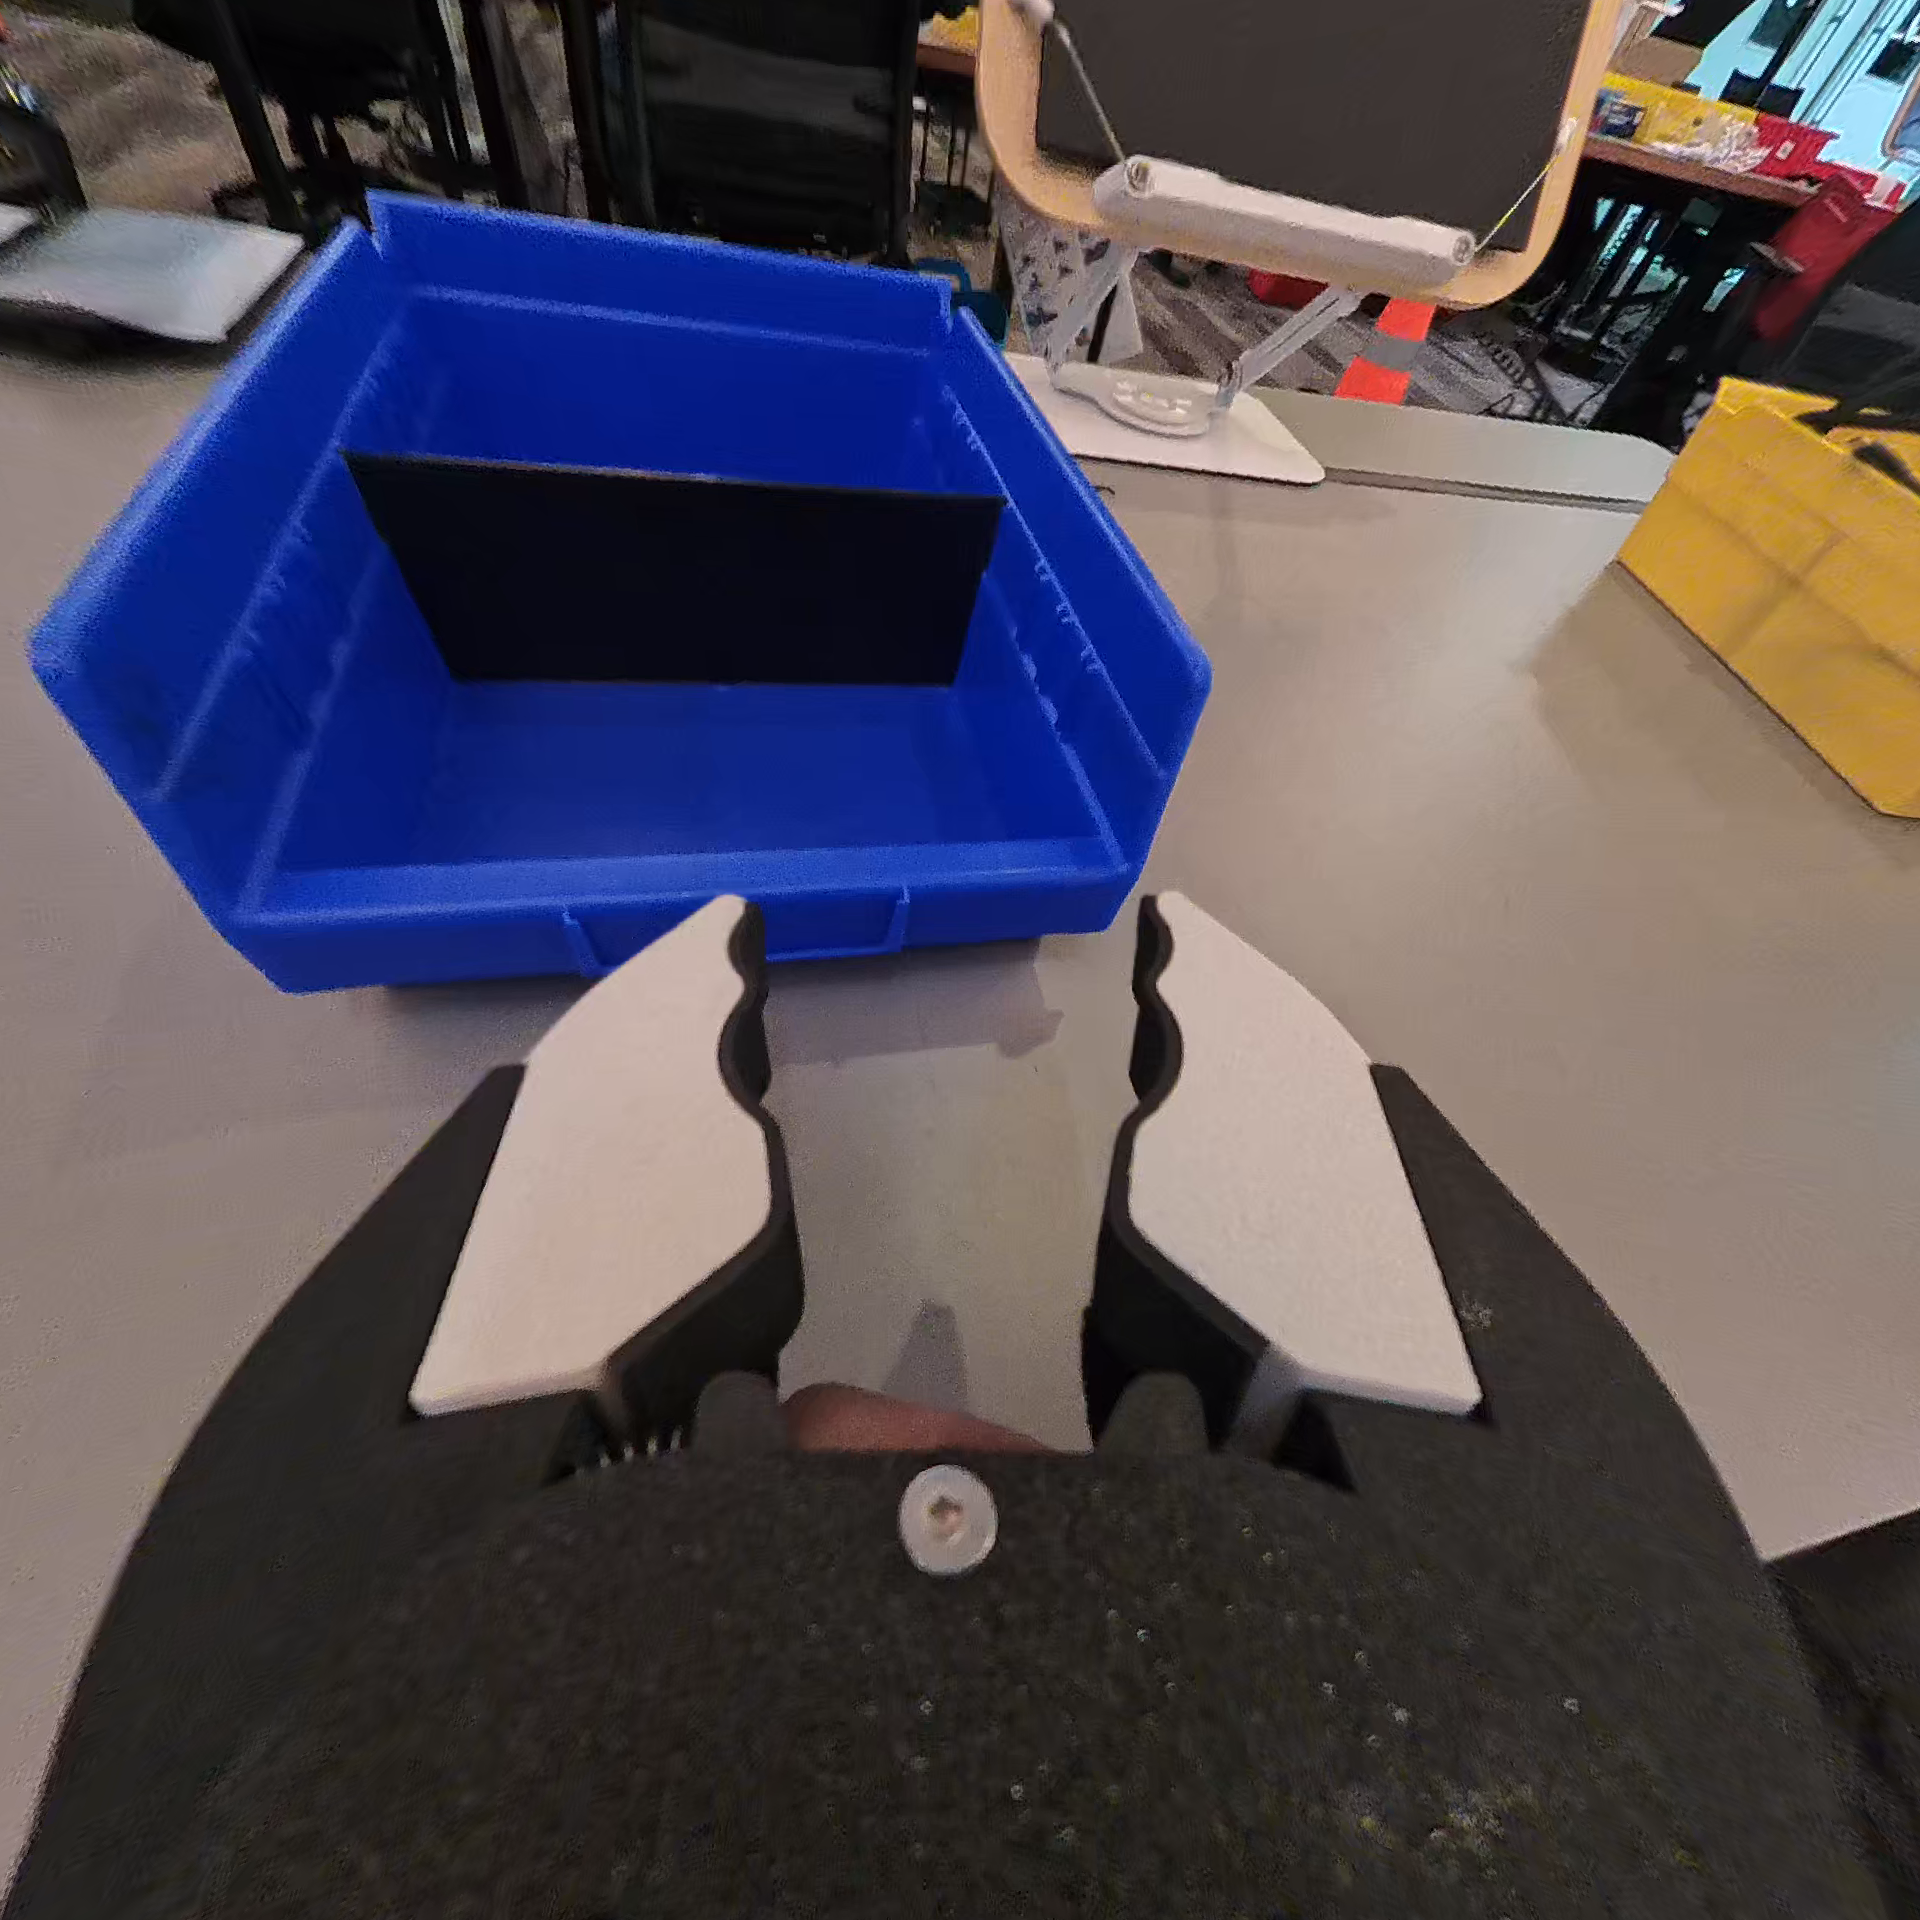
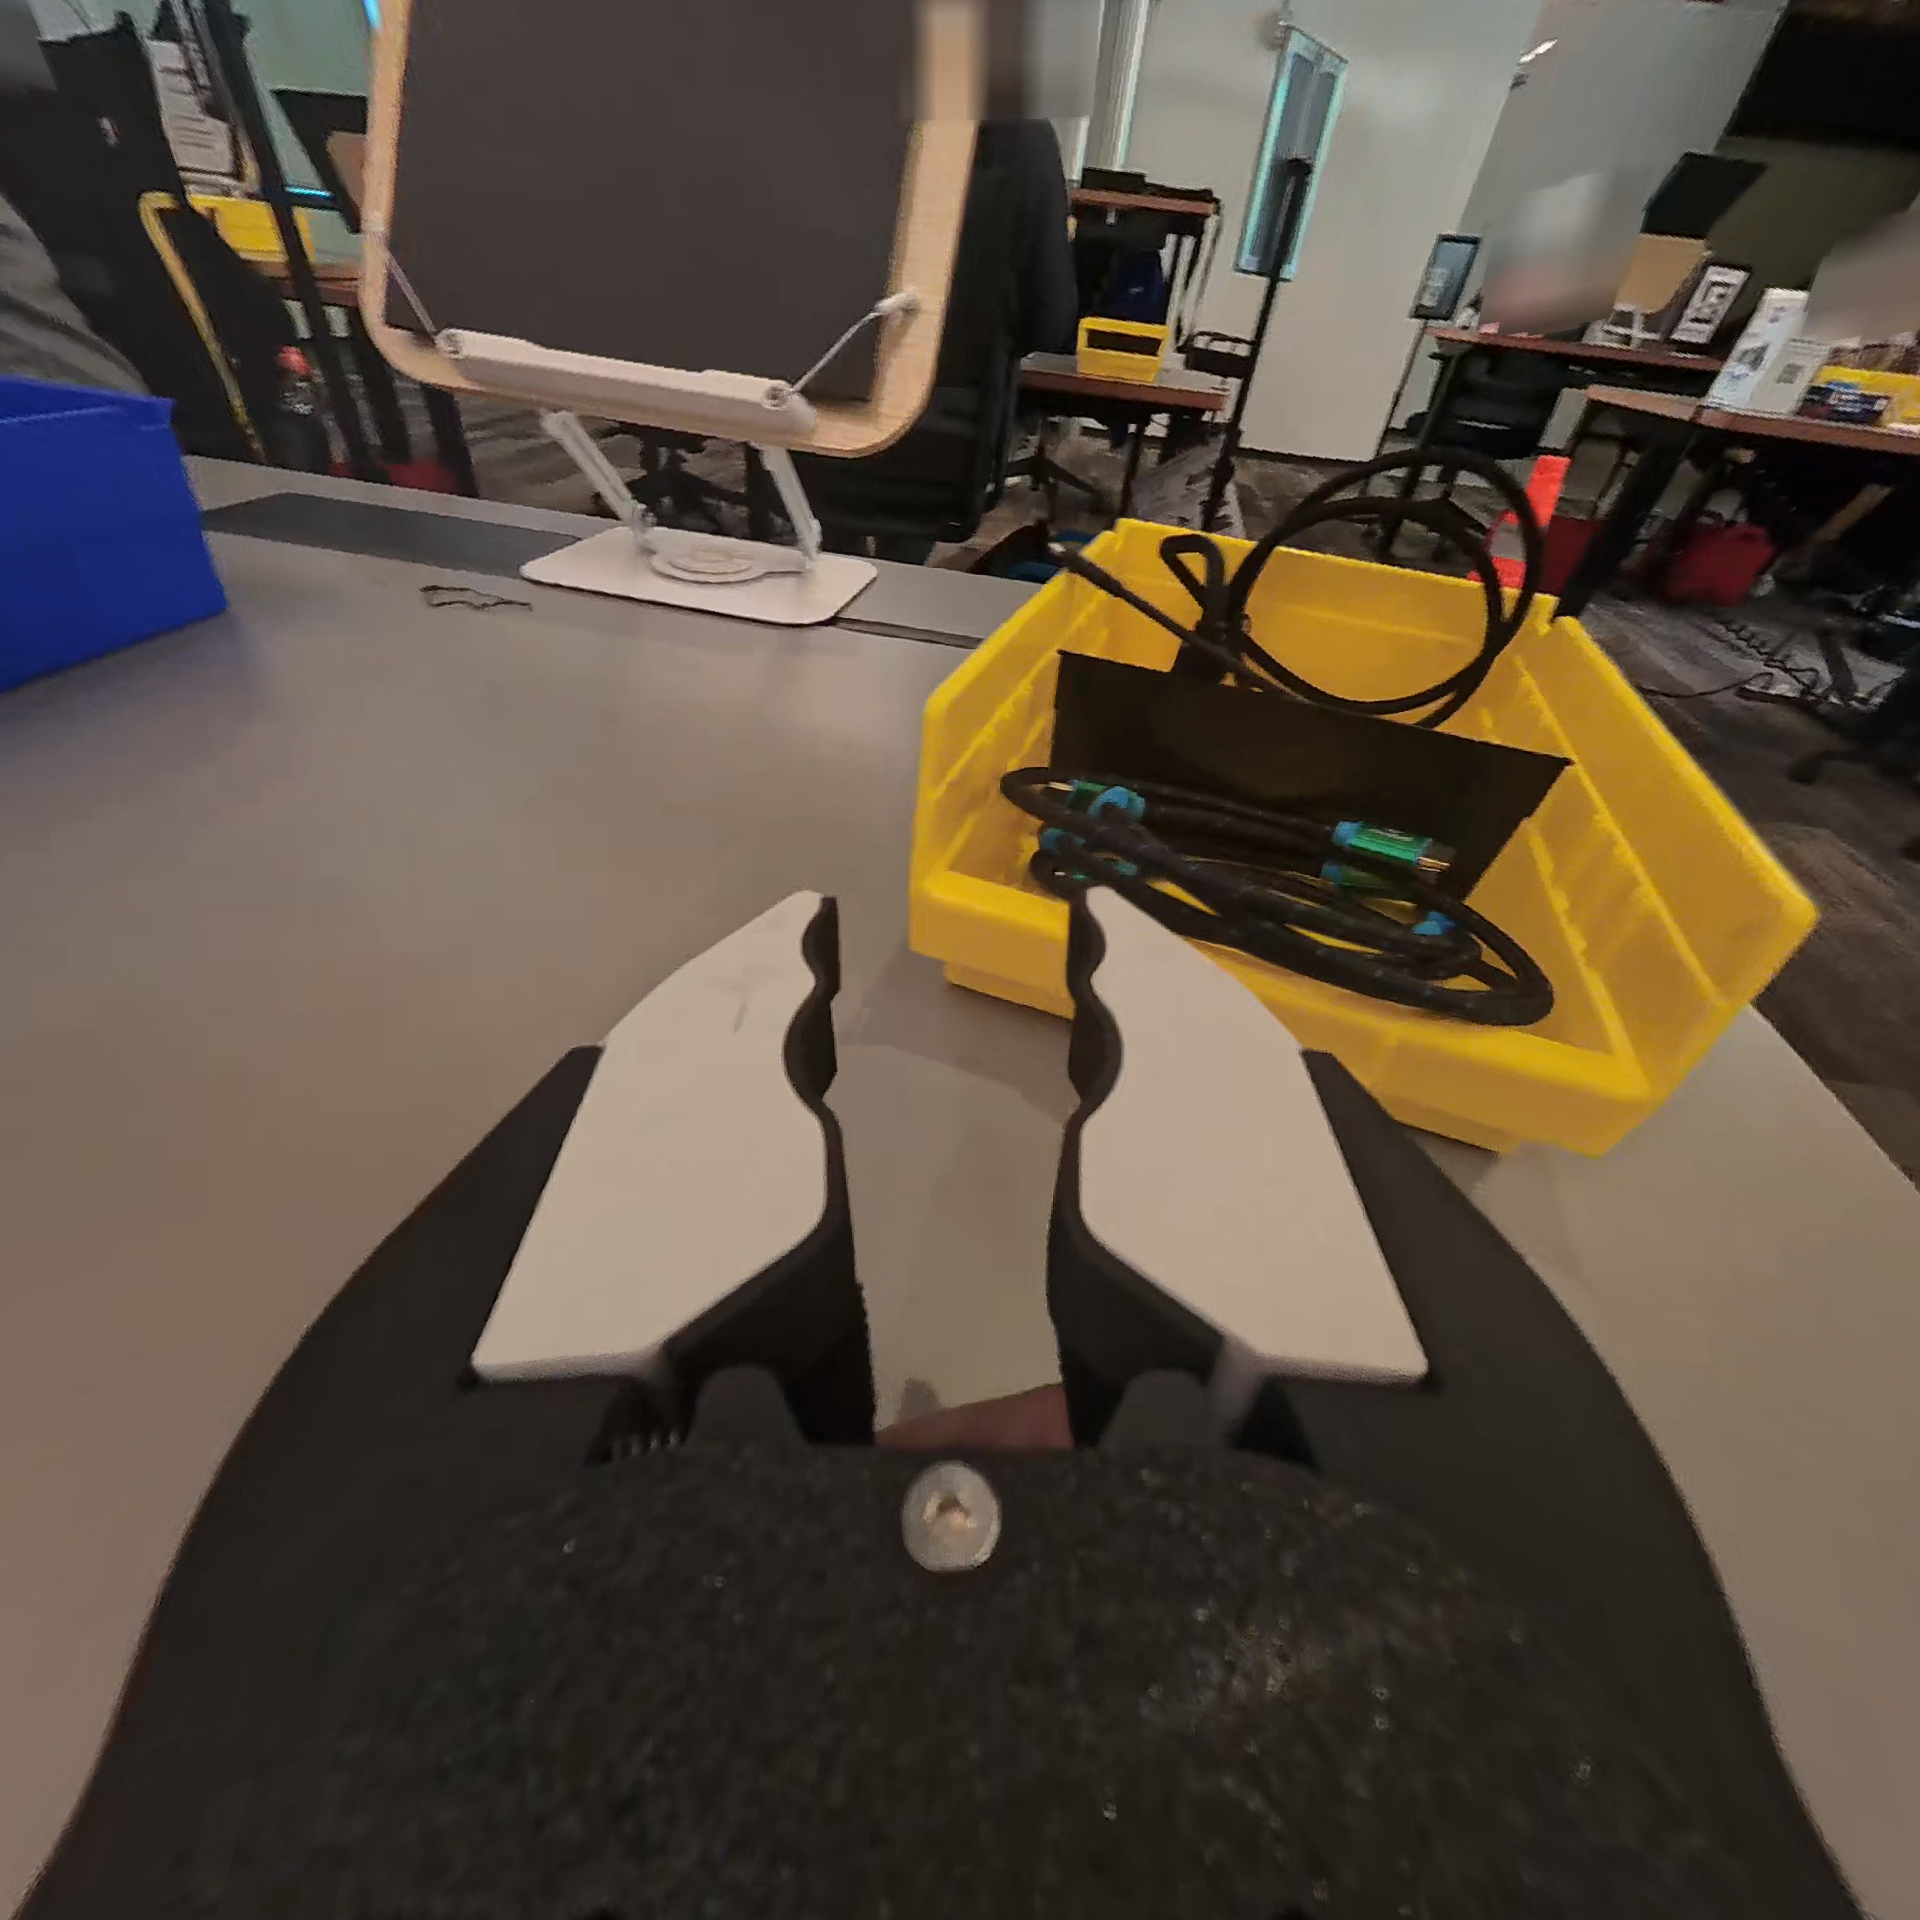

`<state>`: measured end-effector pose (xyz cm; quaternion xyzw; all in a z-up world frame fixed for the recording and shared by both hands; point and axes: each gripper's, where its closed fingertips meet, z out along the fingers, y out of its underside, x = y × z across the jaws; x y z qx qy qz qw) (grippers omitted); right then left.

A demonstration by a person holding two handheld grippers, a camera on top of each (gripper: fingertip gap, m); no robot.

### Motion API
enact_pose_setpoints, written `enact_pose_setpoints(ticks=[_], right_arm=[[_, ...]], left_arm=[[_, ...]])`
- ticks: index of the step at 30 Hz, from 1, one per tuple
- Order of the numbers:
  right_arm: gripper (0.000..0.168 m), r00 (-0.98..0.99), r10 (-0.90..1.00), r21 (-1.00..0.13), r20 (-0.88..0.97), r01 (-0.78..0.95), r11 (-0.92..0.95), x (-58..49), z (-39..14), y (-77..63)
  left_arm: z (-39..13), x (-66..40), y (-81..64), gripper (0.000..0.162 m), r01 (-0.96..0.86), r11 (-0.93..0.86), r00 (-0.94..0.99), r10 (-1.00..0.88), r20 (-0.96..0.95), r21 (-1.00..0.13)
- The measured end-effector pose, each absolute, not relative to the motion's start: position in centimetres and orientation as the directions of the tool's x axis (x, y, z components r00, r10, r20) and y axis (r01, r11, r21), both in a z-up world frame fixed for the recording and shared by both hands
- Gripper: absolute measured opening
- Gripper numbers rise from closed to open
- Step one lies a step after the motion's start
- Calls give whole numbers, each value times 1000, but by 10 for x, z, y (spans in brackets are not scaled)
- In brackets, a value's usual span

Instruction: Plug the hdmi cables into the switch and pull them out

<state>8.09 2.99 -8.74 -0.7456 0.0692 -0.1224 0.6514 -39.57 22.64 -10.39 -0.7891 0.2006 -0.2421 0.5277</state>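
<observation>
So, starting at your own hands: your right gripper (image 2: 951,914) hangs over bare grey table (image 2: 416,883) with its jaws apart and nothing between them, and your left gripper (image 1: 948,914) does the same, jaws spread and empty, pointed at the blue bin (image 1: 665,894). That blue bin holds only a black divider (image 1: 675,571) in the part you can see, so nothing on that side calls for a grasp yet. The task's things lie ahead and to the right of your right gripper, just past its right fingertip: the yellow bin (image 2: 1299,1049) holds the coiled hdmi cables (image 2: 1278,914) in its near compartment, in front of a black divider. Their green and blue plug ends (image 2: 1382,847) lie roughly left to right across your line of approach, not pointing toward you. Behind the divider a thinner black cord (image 2: 1382,582) loops up above the rim; the switch may sit back there, but you cannot see it. Your right hand is clearly the nearer one, so reach forward and rightward, turning the wrist to meet that crosswise axis.
</observation>
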Motion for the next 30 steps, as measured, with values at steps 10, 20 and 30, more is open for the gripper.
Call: enact_pose_setpoints(ticks=[10, 20, 30], right_arm=[[43, 957, -280, -987, 75, 31, -159, 93, -93, 21], [51, 963, -240, -974, 120, 68, -215, 87, -102, 36], [56, 947, -302, -942, 106, -1, -335, 99, -107, 136]], left_arm=[[-103, -380, 215, 72, -138, -285, 786, -614, 70, -949], [-103, -375, 215, 71, -190, -252, 787, -617, 6, -949], [-109, -351, 202, 69, -266, -221, 746, -663, -55, -938]])
